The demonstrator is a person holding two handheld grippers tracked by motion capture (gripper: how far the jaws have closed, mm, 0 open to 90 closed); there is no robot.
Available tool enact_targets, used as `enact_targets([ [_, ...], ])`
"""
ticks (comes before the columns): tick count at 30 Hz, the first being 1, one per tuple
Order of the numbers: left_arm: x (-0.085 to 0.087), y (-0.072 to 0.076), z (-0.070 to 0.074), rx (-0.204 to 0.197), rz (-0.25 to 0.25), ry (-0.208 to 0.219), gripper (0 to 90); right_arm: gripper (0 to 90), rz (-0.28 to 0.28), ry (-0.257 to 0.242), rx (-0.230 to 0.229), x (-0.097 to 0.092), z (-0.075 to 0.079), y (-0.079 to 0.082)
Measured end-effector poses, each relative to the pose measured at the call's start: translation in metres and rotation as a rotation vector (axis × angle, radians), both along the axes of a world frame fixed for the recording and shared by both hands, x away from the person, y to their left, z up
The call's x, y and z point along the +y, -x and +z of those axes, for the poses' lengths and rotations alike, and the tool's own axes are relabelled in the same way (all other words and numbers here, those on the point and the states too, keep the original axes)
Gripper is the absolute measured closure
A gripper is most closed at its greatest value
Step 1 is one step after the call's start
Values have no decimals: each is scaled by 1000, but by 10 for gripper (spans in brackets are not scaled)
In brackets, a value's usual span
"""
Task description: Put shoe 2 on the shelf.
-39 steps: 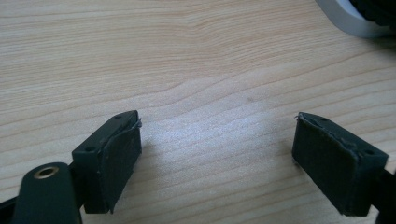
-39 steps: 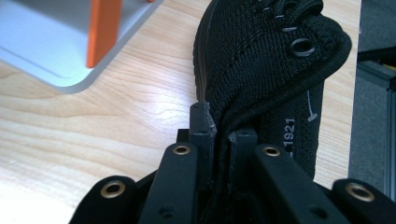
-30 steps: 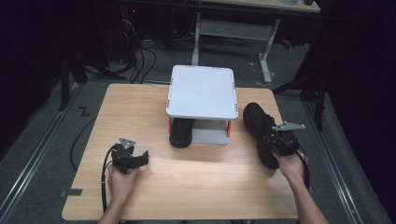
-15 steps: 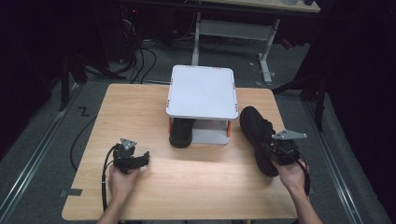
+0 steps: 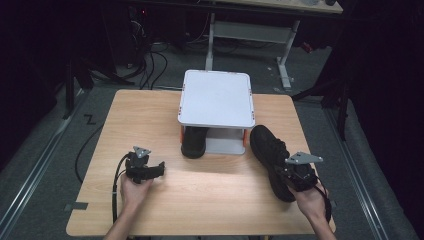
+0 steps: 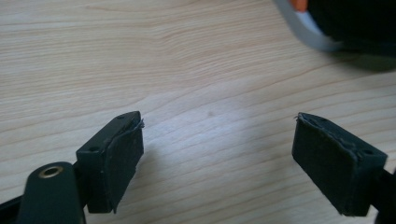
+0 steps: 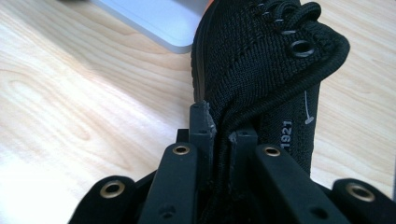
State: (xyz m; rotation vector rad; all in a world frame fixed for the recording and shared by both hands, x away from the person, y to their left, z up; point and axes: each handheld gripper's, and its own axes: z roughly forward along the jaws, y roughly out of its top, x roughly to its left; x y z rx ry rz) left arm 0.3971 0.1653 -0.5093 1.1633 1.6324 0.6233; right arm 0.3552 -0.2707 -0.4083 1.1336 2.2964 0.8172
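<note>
Two shoes: right tongs (image 7: 222,128) clench one (image 7: 261,60); left tongs (image 6: 217,161) released.

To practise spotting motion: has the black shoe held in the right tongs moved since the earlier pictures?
Yes. The black shoe has slid left toward the white rack, its toe now near the rack's corner, gripped by the right tongs.

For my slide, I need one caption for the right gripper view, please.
Right tool shut on the collar of a black knit shoe above the wooden table, beside a grey shelf base.
</note>
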Motion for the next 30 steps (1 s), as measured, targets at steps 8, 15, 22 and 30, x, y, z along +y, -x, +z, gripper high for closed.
enact_targets([
  [8,-4,-1,17,-6,-29,30,156,839,25,-7,13,7,-4,17],
  [15,-12,-4,43,-35,-73,8,152,838,78,0,9,20,-2,32],
  [22,-18,-11,69,-66,-91,44,149,837,122,6,7,38,0,32],
  [30,-28,-21,104,-128,-125,58,152,836,151,-4,2,62,1,22],
])
